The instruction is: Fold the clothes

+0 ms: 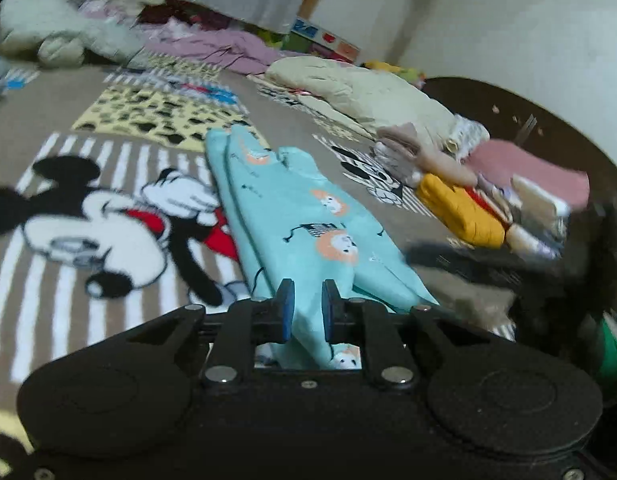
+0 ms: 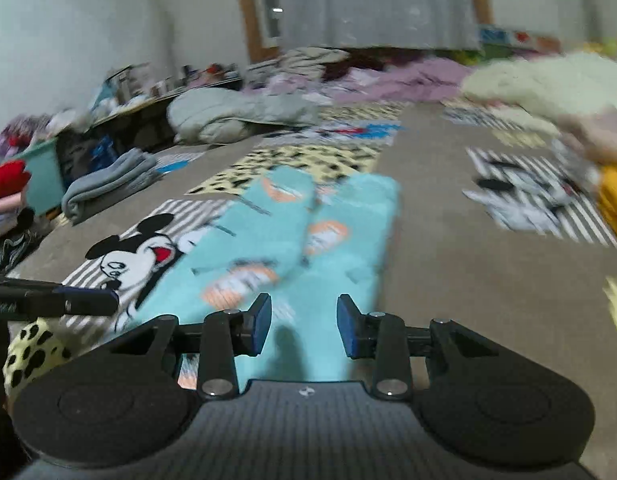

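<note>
Left gripper (image 1: 308, 308): blue-padded fingers parted by a narrow gap, with the near end of the turquoise printed cotton trousers (image 1: 292, 216) lying between and under them; whether the pads actually pinched the cloth could not be told. Right gripper (image 2: 304, 328): fingers spread wide, clasping nothing, poised just above the near end of the same trousers (image 2: 308, 240). Trousers: laid lengthwise, legs side by side, on the brown cartoon-mouse fleece blanket (image 1: 88, 216) covering the bed. Right of the trousers: a stack of folded garments, mustard yellow, pink and cream (image 1: 488, 196). Beyond the trousers: a pale grey bundled quilt (image 2: 236, 114). Left of the trousers: a folded grey towel (image 2: 108, 184).
</note>
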